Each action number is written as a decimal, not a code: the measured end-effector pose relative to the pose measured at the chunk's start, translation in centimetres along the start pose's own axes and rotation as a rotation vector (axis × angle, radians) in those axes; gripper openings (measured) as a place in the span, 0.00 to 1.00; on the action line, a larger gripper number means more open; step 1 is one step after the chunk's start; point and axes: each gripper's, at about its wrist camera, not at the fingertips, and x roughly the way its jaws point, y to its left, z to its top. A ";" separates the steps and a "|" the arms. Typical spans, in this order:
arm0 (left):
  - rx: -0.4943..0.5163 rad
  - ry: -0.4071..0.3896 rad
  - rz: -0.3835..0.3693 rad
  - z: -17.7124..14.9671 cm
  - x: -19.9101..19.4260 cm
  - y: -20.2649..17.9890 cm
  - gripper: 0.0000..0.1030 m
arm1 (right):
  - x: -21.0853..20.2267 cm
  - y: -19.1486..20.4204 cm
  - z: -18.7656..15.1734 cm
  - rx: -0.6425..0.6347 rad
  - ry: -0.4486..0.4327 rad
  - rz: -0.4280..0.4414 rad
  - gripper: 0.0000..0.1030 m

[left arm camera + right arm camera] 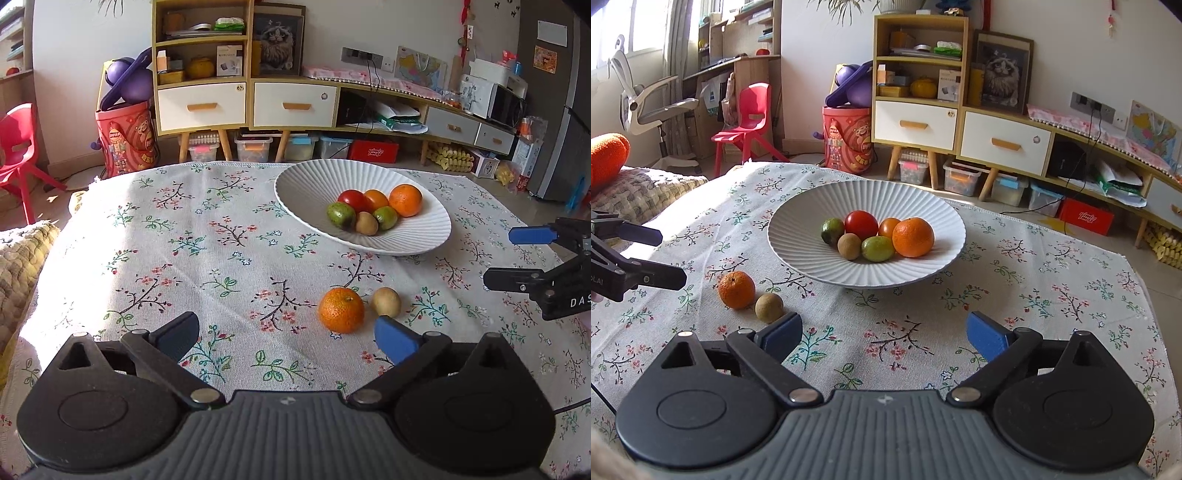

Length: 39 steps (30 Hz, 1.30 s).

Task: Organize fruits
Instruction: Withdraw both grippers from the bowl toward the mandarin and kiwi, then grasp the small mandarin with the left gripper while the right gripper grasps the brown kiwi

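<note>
A white ribbed plate (310, 184) (812, 210) holds several fruits: a large orange (405, 199) (913, 237), a red tomato (351, 199) (861, 224), green limes and a brown kiwi. On the floral cloth lie a loose orange (341, 310) (736, 289) and a small brown fruit (386, 302) (769, 307) side by side. My left gripper (286, 338) is open and empty, just short of the loose orange. My right gripper (884, 338) is open and empty, in front of the plate. Each gripper shows at the edge of the other's view.
The floral tablecloth (184, 258) covers the table. A quilted cushion (14, 266) lies at the left edge. A red chair (750, 125), a red bag (127, 136) and a wooden cabinet (251, 99) stand beyond the table.
</note>
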 end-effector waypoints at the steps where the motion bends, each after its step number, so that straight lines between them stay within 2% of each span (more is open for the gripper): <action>1: 0.005 0.001 0.000 -0.2 0.0 0.0 0.89 | 0.0 0.1 0.0 -0.001 0.000 0.002 0.94; 7: 0.055 -0.003 0.009 -1.6 0.3 0.2 0.89 | 0.1 0.8 -1.0 -0.009 0.012 0.012 0.96; 16: 0.069 -0.009 -0.032 -3.0 2.0 0.3 0.89 | 1.5 2.1 -2.4 -0.051 0.038 0.046 0.96; 25: 0.108 -0.027 -0.055 -2.9 3.5 -0.4 0.87 | 3.1 2.5 -2.3 -0.033 0.035 0.094 0.82; 31: 0.130 -0.034 -0.076 -2.9 3.5 -0.7 0.77 | 3.6 3.3 -2.3 -0.082 0.037 0.115 0.77; 39: 0.149 -0.049 -0.085 -2.3 3.7 -1.5 0.56 | 3.9 4.4 -1.6 -0.132 0.029 0.144 0.59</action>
